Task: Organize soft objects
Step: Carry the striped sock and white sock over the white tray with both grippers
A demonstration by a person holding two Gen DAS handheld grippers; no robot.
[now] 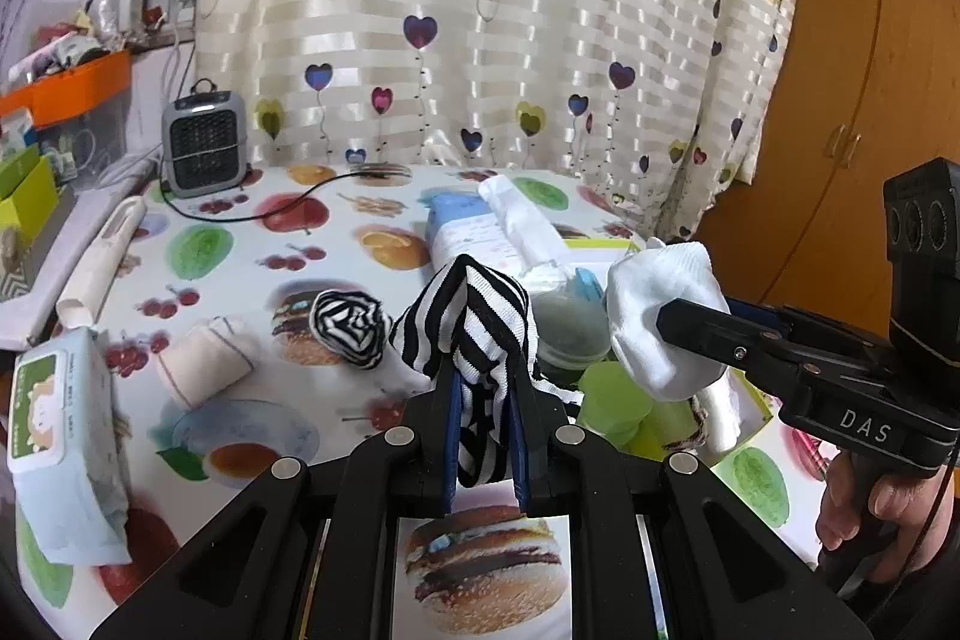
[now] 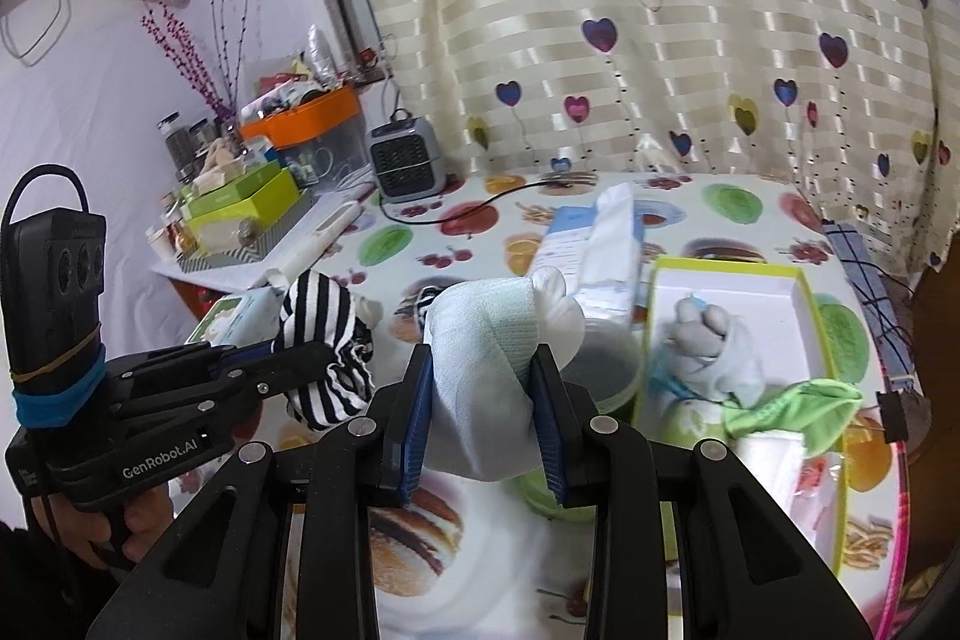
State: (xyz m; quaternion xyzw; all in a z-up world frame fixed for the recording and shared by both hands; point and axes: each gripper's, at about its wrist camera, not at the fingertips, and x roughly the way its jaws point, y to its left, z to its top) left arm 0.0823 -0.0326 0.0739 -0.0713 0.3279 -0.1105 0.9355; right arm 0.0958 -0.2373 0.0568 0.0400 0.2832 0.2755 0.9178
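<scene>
My left gripper [image 1: 485, 376] is shut on a black-and-white striped sock [image 1: 474, 316] and holds it above the table; it also shows in the right wrist view [image 2: 324, 340]. My right gripper [image 2: 483, 370] is shut on a white sock [image 2: 486, 340], held up beside the left one; it shows in the left wrist view [image 1: 660, 316]. A rolled striped sock [image 1: 351, 325] and a rolled beige sock [image 1: 207, 361] lie on the fruit-print tablecloth. A yellow-rimmed white box [image 2: 804, 292] on the right holds a grey-white soft toy [image 2: 714, 340] and a green cloth [image 2: 792, 400].
A wet-wipes pack [image 1: 60, 448] lies at the left. A grey heater [image 1: 204, 148] with its cable stands at the back. A green lidded container [image 1: 570, 334] and a tissue pack [image 1: 474, 232] sit near the box. A cluttered shelf [image 2: 240, 196] is at the far left. A curtain hangs behind.
</scene>
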